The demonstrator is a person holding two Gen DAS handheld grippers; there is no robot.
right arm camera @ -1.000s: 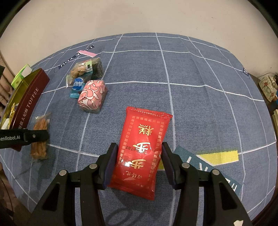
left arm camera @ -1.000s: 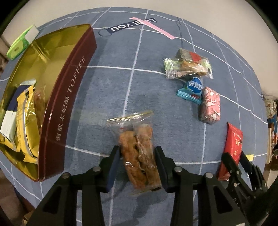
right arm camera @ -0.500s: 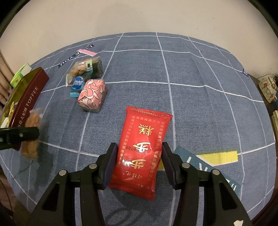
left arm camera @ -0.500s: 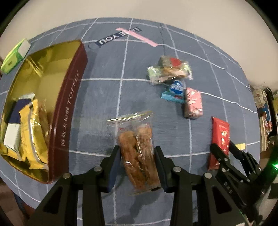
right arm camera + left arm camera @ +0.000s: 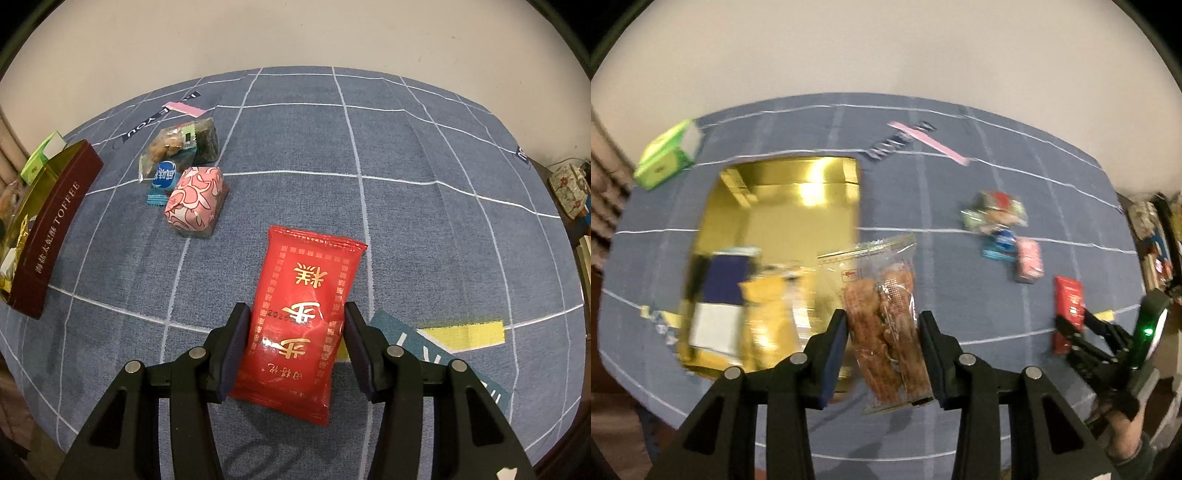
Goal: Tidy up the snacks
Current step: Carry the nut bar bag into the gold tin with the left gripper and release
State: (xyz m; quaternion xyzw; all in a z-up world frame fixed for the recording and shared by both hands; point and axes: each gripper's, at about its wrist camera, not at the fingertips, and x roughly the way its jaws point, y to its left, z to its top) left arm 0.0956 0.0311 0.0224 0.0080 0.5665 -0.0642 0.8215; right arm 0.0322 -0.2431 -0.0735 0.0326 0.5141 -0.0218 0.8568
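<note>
Two fisheye views look down the fingers of two hand-held tongs over a blue-grey cloth with a white grid (image 5: 424, 206).

In the left wrist view, the left gripper (image 5: 882, 347) pinches a clear plastic packet of brown fried biscuits (image 5: 886, 321) between its two black fingers. The packet stands upright and is raised off the cloth, over the right edge of an open rectangular tin with a gold inside and a dark red wall printed TOFFEE (image 5: 798, 199). Yellow and dark blue wrapped snacks (image 5: 738, 306) already lie in the near end of the tin. This view is blurred.

In the right wrist view, the right gripper (image 5: 295, 343) has its fingers pressed against both long sides of a flat red foil packet with gold characters (image 5: 306, 310), which lies on the cloth. Whether it is lifted at all cannot be told.

Farther back sit a pink floral wrapped block (image 5: 197, 199), a small blue and white sweet (image 5: 164, 177) and a clear packet with green trim (image 5: 177, 147), close together. A green carton (image 5: 666, 157) lies beyond the tin.

Likely risks: the biscuit packet is slippery film held only across its lower half, so it may slide out or tip and land on the tin's rim or on the cloth if let go too soon. A tighter squeeze could crush the biscuits. The red foil packet may buckle or slip when raised.
</note>
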